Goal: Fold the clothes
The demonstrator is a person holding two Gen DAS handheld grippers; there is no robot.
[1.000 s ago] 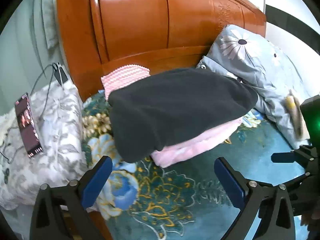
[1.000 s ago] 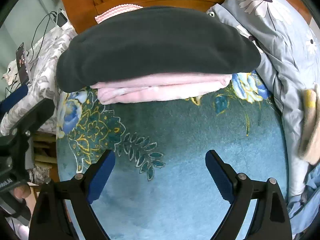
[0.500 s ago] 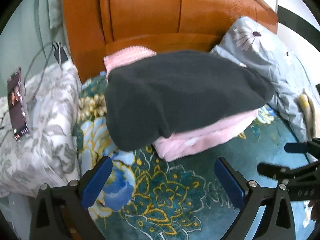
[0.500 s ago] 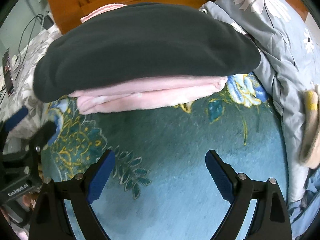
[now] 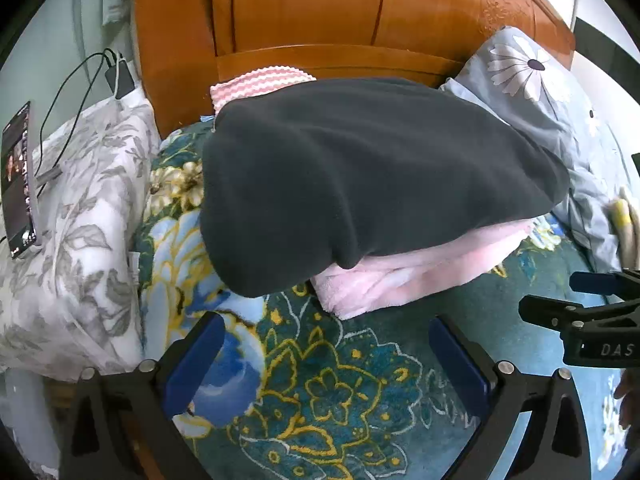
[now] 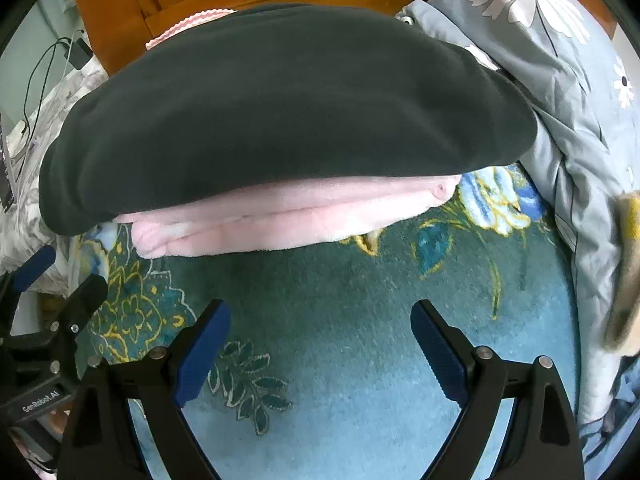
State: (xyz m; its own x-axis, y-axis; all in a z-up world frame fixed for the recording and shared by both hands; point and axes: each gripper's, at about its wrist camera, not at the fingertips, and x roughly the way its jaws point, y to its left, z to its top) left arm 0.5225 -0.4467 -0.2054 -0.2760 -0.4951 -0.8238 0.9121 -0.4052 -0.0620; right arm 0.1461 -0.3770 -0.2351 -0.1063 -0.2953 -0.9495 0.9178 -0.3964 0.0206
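Left gripper (image 5: 326, 350): blue-padded fingers spread wide, nothing between them, above the floral teal blanket (image 5: 320, 400). Right gripper (image 6: 320, 340): fingers likewise spread and empty. Task items: a folded dark grey garment (image 5: 372, 176) lies on a folded pink garment (image 5: 404, 276), at 12 o'clock from both grippers, apart from the pads. Surroundings in the left view: wooden headboard (image 5: 304, 12) behind the stack; pink-striped cloth (image 5: 256, 86) at its 11 o'clock; grey floral pillow (image 5: 76, 220) bearing a phone (image 5: 18, 184) at 9 o'clock; daisy-print bedding (image 5: 560, 120) at 2 o'clock. Bare blanket separates pads and stack.
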